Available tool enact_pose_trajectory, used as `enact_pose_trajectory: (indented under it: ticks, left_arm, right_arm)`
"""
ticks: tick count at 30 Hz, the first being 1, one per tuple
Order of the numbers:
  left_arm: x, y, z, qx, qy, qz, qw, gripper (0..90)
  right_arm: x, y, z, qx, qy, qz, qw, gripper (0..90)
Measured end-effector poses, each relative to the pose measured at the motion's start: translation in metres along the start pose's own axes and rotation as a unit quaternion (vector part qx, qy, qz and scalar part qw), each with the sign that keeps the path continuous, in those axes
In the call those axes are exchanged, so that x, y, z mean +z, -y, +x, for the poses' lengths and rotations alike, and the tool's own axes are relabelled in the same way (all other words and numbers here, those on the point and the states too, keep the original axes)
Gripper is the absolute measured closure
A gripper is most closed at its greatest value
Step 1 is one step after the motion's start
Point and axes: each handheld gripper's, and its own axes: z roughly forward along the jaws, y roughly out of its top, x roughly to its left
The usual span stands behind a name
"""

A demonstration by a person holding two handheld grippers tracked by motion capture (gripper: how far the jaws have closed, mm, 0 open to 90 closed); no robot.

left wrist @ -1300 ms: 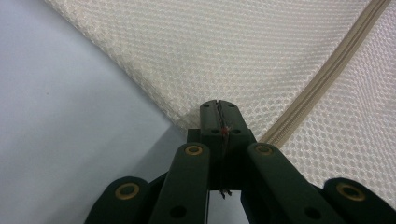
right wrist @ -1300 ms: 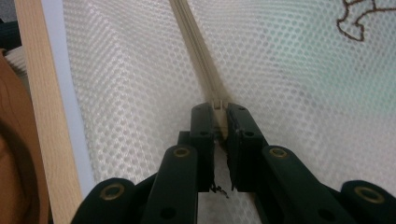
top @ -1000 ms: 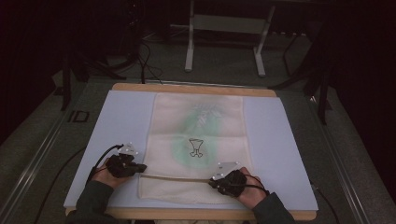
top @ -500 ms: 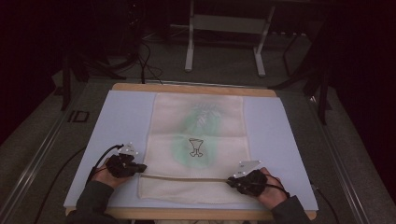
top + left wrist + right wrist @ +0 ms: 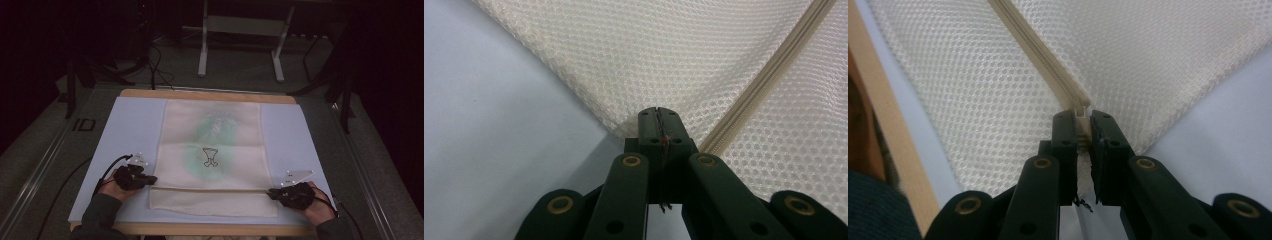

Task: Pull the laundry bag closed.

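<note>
Inside zipped mesh bag [image 5: 212,155], faint green-printed contents; both grippers clamp zipper [image 5: 210,189] ends.

A cream honeycomb-mesh bag [image 5: 212,155] with a green blur, a black emblem [image 5: 210,156] and a beige zip [image 5: 769,72] lies between two black grippers on a pale blue mat [image 5: 130,130].

Bare mat [image 5: 135,130] lies open along both side edges of the table [image 5: 200,94], with the mesh bag [image 5: 212,150] covering its middle strip.
</note>
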Motion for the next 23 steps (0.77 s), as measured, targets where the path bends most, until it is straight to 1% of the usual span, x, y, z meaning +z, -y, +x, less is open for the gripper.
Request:
enact_pose_trajectory:
  ticks: [2,4,5,6,7,8,9,10,11,12,13,14,15,16,17,18,19,20,21,22,23]
  left_arm:
    - [0.000,0.000,0.000,0.001,-0.001,0.000,1.0000,90.0]
    - [0.000,0.000,0.000,0.002,-0.002,-0.001,1.0000,89.9]
    - [0.000,0.000,0.000,0.002,-0.001,-0.002,1.0000,89.8]
    - [0.000,0.000,0.000,0.002,-0.001,-0.002,1.0000,89.8]
    - [0.000,0.000,-0.001,0.004,-0.003,-0.003,1.0000,89.7]
    - [0.000,0.000,-0.001,0.004,-0.003,-0.003,1.0000,89.6]
    - [-0.001,0.001,-0.001,0.005,-0.005,-0.006,1.0000,89.5]
    - [-0.001,0.001,-0.001,0.005,-0.005,-0.006,1.0000,89.5]
    - [-0.002,0.000,-0.003,0.011,-0.017,-0.012,0.9997,89.5]
    - [-0.002,0.000,-0.003,0.011,-0.017,-0.012,0.9997,89.5]
    - [-0.005,-0.001,-0.003,0.010,-0.029,-0.026,0.9992,89.5]
    - [-0.005,-0.001,-0.003,0.010,-0.029,-0.026,0.9992,89.4]
    - [-0.010,0.000,-0.002,0.002,-0.030,-0.045,0.9985,89.3]
    - [-0.010,0.000,-0.002,0.002,-0.030,-0.045,0.9985,89.0]
    - [-0.014,0.001,0.001,-0.006,-0.049,-0.059,0.9970,87.6]
    - [-0.014,0.001,0.001,-0.006,-0.049,-0.059,0.9970,87.5]
    - [-0.015,0.004,0.004,-0.018,-0.067,-0.065,0.9955,86.5]
    - [-0.015,0.004,0.004,-0.018,-0.067,-0.065,0.9955,86.2]
    - [-0.016,0.005,0.008,-0.033,-0.085,-0.063,0.9939,85.9]
    - [-0.016,0.005,0.008,-0.033,-0.085,-0.063,0.9939,85.1]
    - [-0.017,0.005,0.008,-0.041,-0.093,-0.068,0.9925,82.7]
  right_arm:
    - [0.001,-0.001,0.000,-0.005,0.003,0.004,1.0000,82.2]
    - [0.003,-0.001,0.000,-0.002,0.002,0.002,1.0000,80.9]
    - [0.004,0.001,-0.002,0.006,-0.010,-0.006,0.9999,70.3]
    - [0.004,0.001,-0.002,0.006,-0.010,-0.006,0.9999,70.3]
    - [0.003,0.003,-0.003,0.011,-0.020,-0.025,0.9994,64.4]
    - [0.002,0.003,-0.004,0.014,-0.022,-0.029,0.9992,62.4]
    - [0.001,0.004,-0.005,0.019,-0.024,-0.040,0.9988,59.9]
    - [0.001,0.004,-0.005,0.019,-0.024,-0.040,0.9988,59.9]
    - [0.000,0.003,-0.006,0.032,-0.012,-0.051,0.9981,58.2]
    - [0.000,0.003,-0.006,0.032,-0.012,-0.051,0.9981,58.2]
    - [0.000,0.004,-0.008,0.044,0.008,-0.063,0.9970,57.7]
    - [0.000,0.004,-0.008,0.044,0.008,-0.063,0.9970,57.7]
    - [0.001,0.006,-0.011,0.061,0.022,-0.073,0.9952,57.7]
    - [0.001,0.006,-0.011,0.061,0.022,-0.073,0.9952,57.7]
    - [0.001,0.009,-0.015,0.077,0.043,-0.080,0.9929,56.8]
    - [0.001,0.009,-0.015,0.077,0.043,-0.080,0.9929,56.8]
    - [0.002,0.012,-0.019,0.096,0.064,-0.085,0.9896,55.7]
    - [0.002,0.014,-0.021,0.103,0.073,-0.090,0.9879,55.5]
    - [0.003,0.016,-0.024,0.116,0.087,-0.094,0.9850,54.3]
    - [0.003,0.016,-0.024,0.116,0.087,-0.094,0.9850,54.3]
    - [0.005,0.019,-0.028,0.142,0.119,-0.095,0.9782,51.3]
